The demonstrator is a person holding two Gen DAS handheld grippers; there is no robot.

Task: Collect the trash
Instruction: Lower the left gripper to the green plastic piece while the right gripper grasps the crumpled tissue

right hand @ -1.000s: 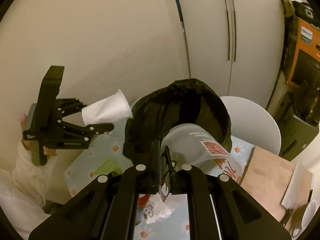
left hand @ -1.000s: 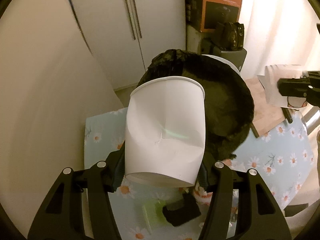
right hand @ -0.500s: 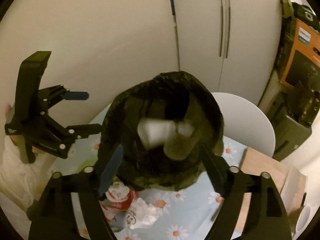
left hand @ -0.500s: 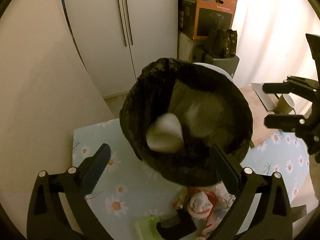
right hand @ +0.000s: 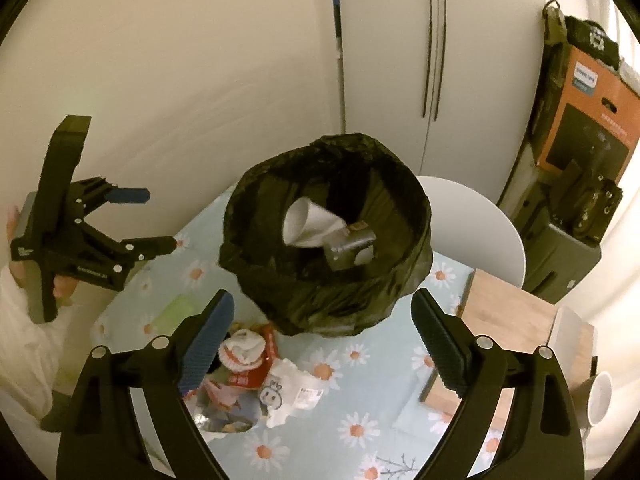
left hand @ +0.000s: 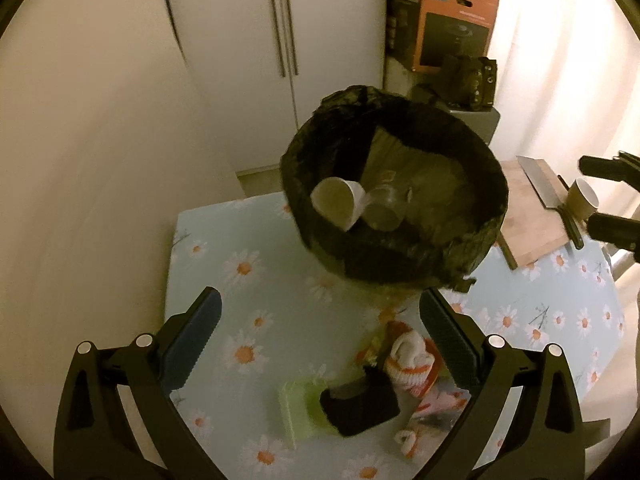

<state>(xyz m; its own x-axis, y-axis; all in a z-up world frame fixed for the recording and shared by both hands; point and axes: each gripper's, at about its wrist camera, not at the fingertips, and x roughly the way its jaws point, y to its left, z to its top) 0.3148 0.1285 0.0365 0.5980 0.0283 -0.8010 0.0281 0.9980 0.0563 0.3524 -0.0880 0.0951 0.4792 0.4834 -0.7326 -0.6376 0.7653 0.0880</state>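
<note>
Near the bin's (right hand: 328, 240) front foot, remaining wrappers (right hand: 256, 376) lie low-left of right gripper (right hand: 320, 344), closer than left gripper (left hand: 318, 336); both gape wide, empty; cups already binned.

Warm, dim, yellowish light throughout. Pale plain wall (left hand: 80, 128) at left. White cabinet doors (left hand: 280, 40) with long slim vertical handles at far centre. Stack at far right: orange-and-black cardboard box (left hand: 456, 24) above dark gear and a grey case (right hand: 568, 256). Pale curtain (left hand: 572, 60) at right edge. Tabletop (left hand: 224, 248) under light-blue daisy-print cloth, near. White round chair back (right hand: 480, 220) just behind it. Strip of light floor (left hand: 256, 178) below the cabinet.
</note>
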